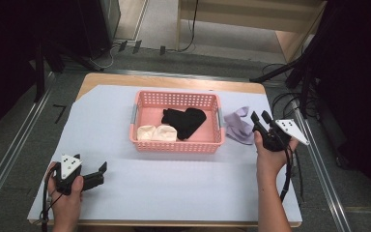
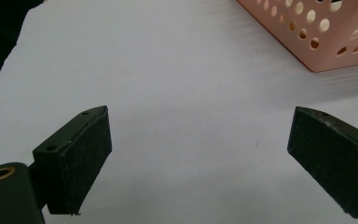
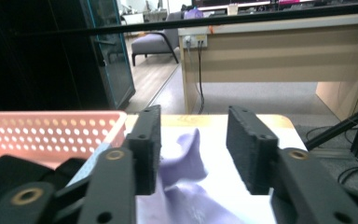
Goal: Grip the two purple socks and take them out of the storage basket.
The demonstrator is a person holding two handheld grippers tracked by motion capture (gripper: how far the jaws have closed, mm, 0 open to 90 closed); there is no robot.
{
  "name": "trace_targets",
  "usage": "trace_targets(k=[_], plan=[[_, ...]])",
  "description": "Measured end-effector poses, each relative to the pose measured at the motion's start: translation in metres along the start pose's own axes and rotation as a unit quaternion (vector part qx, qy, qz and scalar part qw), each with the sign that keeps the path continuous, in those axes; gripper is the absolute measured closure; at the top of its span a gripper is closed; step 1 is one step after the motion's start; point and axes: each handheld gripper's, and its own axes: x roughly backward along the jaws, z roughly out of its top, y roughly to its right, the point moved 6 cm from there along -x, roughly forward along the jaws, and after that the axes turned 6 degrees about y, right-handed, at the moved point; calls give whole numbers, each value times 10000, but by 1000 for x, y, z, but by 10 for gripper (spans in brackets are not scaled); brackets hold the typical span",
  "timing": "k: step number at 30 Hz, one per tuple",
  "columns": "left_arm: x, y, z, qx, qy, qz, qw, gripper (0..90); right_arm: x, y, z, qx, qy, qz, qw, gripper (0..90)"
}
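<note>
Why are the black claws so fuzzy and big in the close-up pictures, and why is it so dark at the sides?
In the left gripper view, the left gripper sits close to the lens, so its jaws look large and soft-edged. In the right gripper view, the right gripper and the purple cloth blur, while the desk looks sharper. In the high view, light falls on the white table cover; the room edges stay nearly black.

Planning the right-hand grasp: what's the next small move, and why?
Probably ease the right gripper forward and down onto the lilac cloth, then close. Its jaws stand open with the cloth's raised fold just beyond them, not yet pinched; the pink basket sits beside it.
</note>
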Motion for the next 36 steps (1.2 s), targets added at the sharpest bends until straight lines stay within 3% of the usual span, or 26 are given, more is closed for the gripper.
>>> trace_targets(k=[7,11,13,17,21,25,32,36], plan=[[0,0,0,-3,15,21,10000,66,15,3,-11,-7,-177,120,9998,430],[0,0,0,-17,26,21,10000,66,25,4,-20,-129,-326,265,9990,255],[0,0,0,-15,30,20,10000,67,30,6,-26,-54,-451,194,9988,166],[0,0,0,-18,36,27,10000,67,41,10,-33,-9,-493,177,9986,104],[0,0,0,-19,45,20,10000,67,53,12,-42,49,-655,314,9973,0],[0,0,0,-18,55,17,10000,67,65,18,-49,44,-751,154,9971,0],[1,0,0,12,58,20,10000,67,88,27,-62,1,-870,214,9960,0],[1,0,0,15,62,17,10000,67,106,36,-66,110,-981,215,9949,0]])
